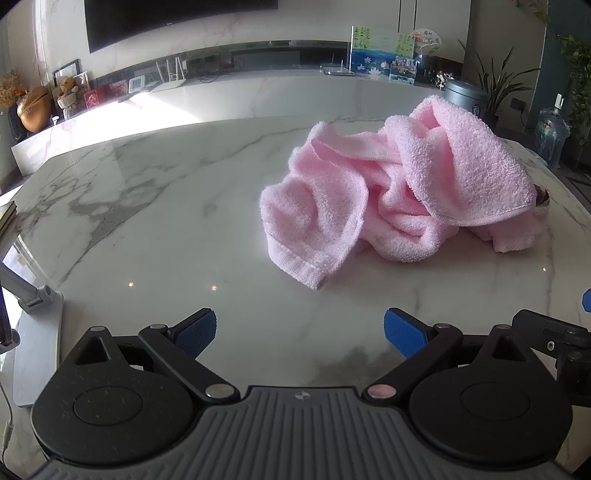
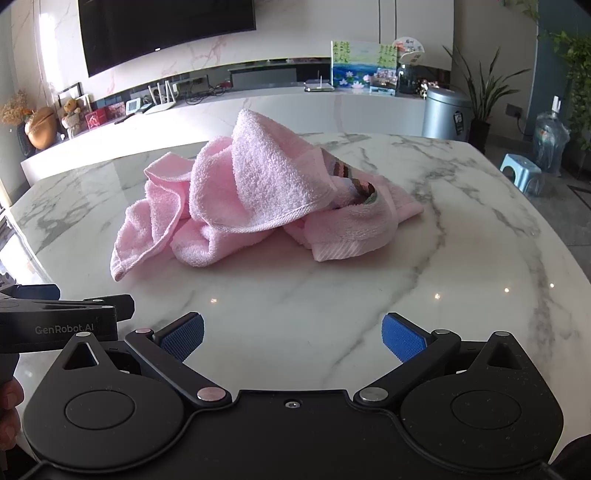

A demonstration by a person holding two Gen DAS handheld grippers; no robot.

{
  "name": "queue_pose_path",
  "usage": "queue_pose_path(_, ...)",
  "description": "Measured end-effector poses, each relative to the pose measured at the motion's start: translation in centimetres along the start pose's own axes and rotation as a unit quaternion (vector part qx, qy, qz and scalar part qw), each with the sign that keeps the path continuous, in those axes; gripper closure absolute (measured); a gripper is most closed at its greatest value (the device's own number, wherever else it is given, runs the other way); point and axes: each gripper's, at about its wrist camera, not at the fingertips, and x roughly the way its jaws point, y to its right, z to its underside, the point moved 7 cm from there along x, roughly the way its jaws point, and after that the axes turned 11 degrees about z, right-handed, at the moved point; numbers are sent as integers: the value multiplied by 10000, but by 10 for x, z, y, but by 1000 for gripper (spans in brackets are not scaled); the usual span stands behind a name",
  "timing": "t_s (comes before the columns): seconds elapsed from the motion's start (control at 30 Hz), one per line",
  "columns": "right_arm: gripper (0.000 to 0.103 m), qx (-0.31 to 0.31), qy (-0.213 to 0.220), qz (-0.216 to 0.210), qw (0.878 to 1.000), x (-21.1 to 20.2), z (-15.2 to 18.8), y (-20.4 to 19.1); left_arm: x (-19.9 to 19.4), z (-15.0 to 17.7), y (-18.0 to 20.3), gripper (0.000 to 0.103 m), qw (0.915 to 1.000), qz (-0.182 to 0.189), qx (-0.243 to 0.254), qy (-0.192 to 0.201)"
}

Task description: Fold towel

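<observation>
Off at the far left, on the long ledge, a round bronze ornament (image 2: 41,127) and one teddy bear (image 2: 72,110), then a white router (image 2: 160,100) under the dark television (image 2: 166,26). On the marble table (image 2: 461,229) there's just one thing: the pink towel (image 2: 255,192), crumpled in a heap, nothing blocking the way to it from either side. The left gripper (image 1: 300,334) is spread wide with bare marble between its blue pads, the towel lying ahead and to its right. The right gripper (image 2: 292,336) is released too, jaws empty, towel ahead and slightly left. "GenRobot.AI" reads on the left tool's side. Further right: one painted picture (image 2: 364,66), one silver bin (image 2: 445,112), one blue stool (image 2: 521,171), one water jug (image 2: 550,142).
</observation>
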Motion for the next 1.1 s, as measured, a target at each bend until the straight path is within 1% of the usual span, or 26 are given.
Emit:
queue_pose_path(0.37, 0, -59, -49, -12, 10000, -1, -2, 2, 3, 1, 3, 5, 9999, 89, -25, -123)
queue_pose_path(0.5, 0, -97, -42, 11, 9999, -6, -2, -3, 6, 2, 8, 5, 9999, 52, 63, -59)
queue_pose_path(1.1, 0, -152, -73, 50, 9998, 0, -1, -3, 6, 4, 12, 5, 9999, 1, 75, -111)
